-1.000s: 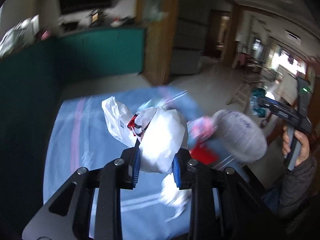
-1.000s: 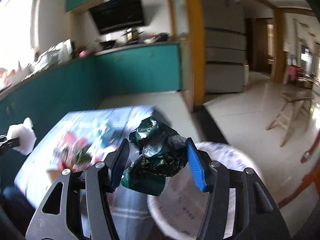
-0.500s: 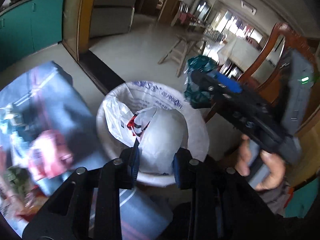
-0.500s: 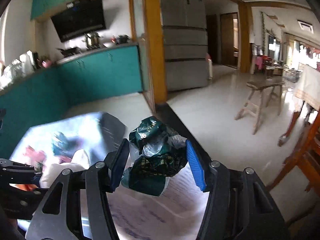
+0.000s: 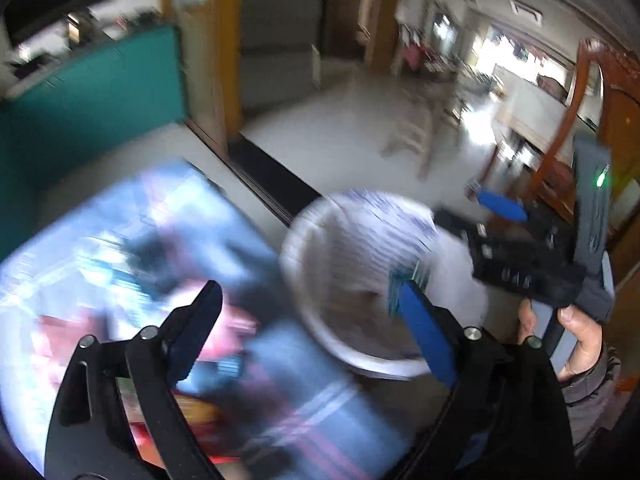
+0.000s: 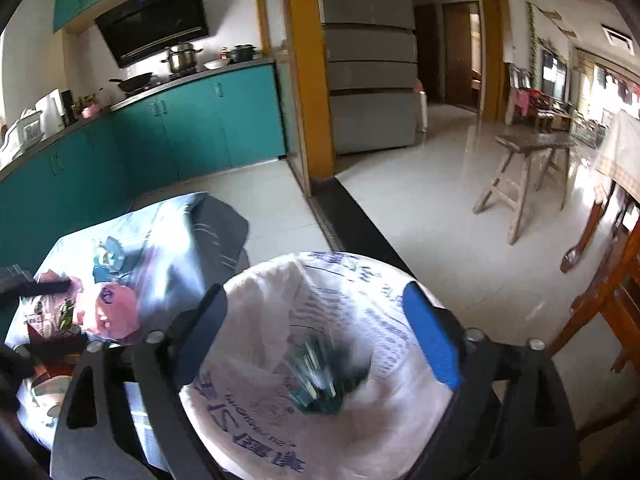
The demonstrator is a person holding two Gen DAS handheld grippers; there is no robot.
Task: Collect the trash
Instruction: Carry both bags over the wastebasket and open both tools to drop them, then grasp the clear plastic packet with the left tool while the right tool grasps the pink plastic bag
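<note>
Hanging wide open and empty, both grippers, left (image 5: pixel 308 332) and right (image 6: pixel 320 336), must swing left from the bin (image 6: pixel 400 284) to the trash (image 6: pixel 108 312) on the table (image 6: pixel 172 236), nearer the left one.

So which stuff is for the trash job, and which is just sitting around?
For the job:
- bin with white bag
- green wrapper in the bin
- pink wrapper and other litter on the table
- left gripper and right gripper, jaws open

Just there:
- stool
- fridge
- pot
- wooden chair
</note>
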